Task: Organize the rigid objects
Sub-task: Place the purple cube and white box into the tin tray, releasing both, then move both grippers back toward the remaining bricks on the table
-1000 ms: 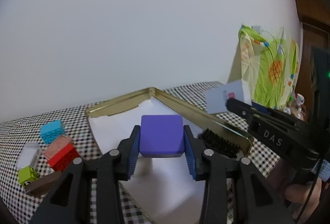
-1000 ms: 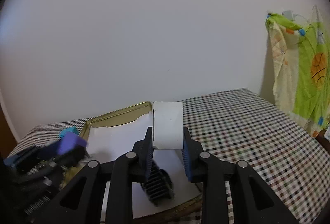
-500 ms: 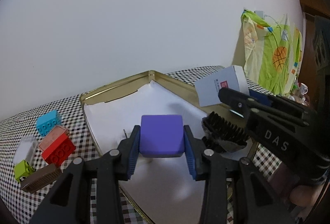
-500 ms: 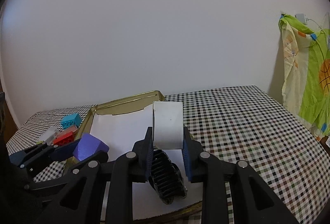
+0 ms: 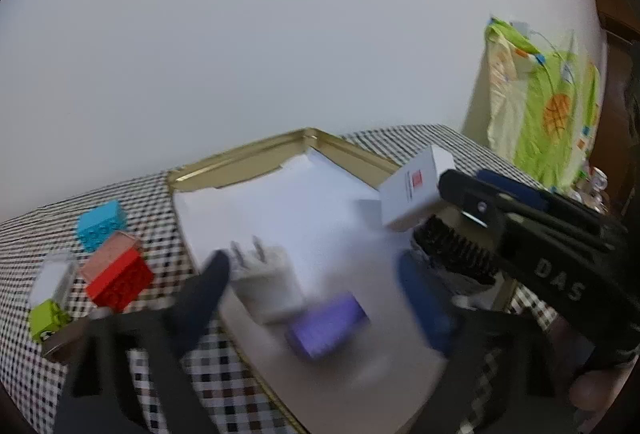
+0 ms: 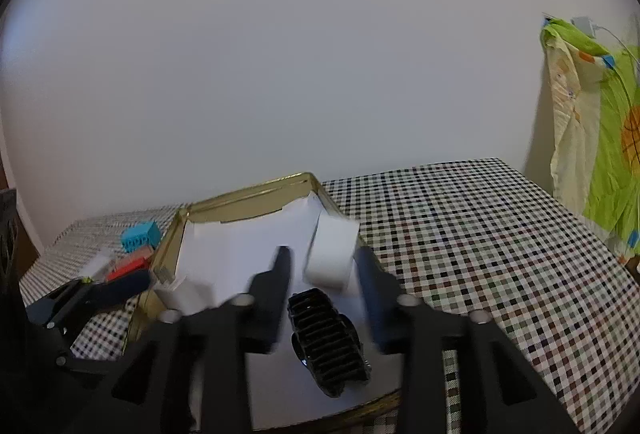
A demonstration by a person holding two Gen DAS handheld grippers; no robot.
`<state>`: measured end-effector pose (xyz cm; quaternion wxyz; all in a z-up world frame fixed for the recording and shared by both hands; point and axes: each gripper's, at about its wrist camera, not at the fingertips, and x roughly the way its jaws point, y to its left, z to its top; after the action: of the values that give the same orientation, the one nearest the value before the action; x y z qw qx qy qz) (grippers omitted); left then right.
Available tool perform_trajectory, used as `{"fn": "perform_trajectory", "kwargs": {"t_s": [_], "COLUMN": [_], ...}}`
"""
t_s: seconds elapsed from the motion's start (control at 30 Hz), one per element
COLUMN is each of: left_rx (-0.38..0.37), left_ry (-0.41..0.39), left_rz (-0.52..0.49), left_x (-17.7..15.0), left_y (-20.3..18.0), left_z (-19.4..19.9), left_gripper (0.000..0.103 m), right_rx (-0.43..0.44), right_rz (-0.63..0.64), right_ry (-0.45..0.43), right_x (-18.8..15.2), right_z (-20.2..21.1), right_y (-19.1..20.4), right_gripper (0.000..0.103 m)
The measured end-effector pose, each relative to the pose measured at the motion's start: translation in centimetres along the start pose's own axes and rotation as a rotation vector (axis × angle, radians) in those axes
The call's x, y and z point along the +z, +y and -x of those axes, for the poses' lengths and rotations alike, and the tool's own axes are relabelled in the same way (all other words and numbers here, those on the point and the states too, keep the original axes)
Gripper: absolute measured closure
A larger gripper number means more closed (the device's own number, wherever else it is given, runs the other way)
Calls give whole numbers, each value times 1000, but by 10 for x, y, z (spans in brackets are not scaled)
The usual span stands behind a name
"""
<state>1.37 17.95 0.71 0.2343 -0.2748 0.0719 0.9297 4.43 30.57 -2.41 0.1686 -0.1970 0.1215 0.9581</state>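
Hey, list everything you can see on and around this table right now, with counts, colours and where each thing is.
tray: 1, gold, mid table, white paper lining
purple block: 1, blurred, in tray between left fingers, released
white box: 1, red mark on one face, over tray between right fingers
white plug adapter: 1, tray's left edge
black comb part: 1, tray's near right
toy bricks: blue, red with pink on top, green, left of tray
clear box: 1, by green brick
brown piece: 1, near left, partly hidden
tablecloth: black-white check
green cloth: hanging far right
left gripper: jaws opening
right gripper: jaws opening
hand: behind right gripper
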Motion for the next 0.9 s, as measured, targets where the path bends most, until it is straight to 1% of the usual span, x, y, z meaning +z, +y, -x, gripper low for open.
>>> {"fn": "perform_trajectory", "kwargs": {"t_s": [0.07, 0.1, 0.2, 0.27, 0.47, 0.63, 0.77, 0.9], "left_rx": [5, 10, 27, 39, 76, 138, 164, 199], "left_ry": [-31, -36, -47, -64, -90, -105, -100, -104], "left_rz": [7, 6, 7, 7, 13, 44, 102, 123], "left_x": [0, 1, 1, 1, 1, -1, -4, -7], "left_y": [2, 2, 4, 6, 15, 34, 55, 70], "left_z": [5, 6, 7, 10, 15, 19, 20, 23], "left_gripper": [6, 4, 3, 3, 3, 3, 3, 3], "right_rx": [-10, -16, -67, -108, -156, -187, -244, -305], "right_rz": [-17, -17, -20, -39, -144, -209, -237, -241], "right_ry": [-34, -46, -83, -96, -83, -90, -120, -162], "right_x": [0, 1, 2, 2, 3, 4, 2, -1], "right_z": [6, 9, 14, 16, 14, 13, 20, 33], "right_y": [-2, -3, -5, -10, -30, -39, -42, -37], "right_gripper": [42, 40, 38, 37, 37, 37, 37, 37]}}
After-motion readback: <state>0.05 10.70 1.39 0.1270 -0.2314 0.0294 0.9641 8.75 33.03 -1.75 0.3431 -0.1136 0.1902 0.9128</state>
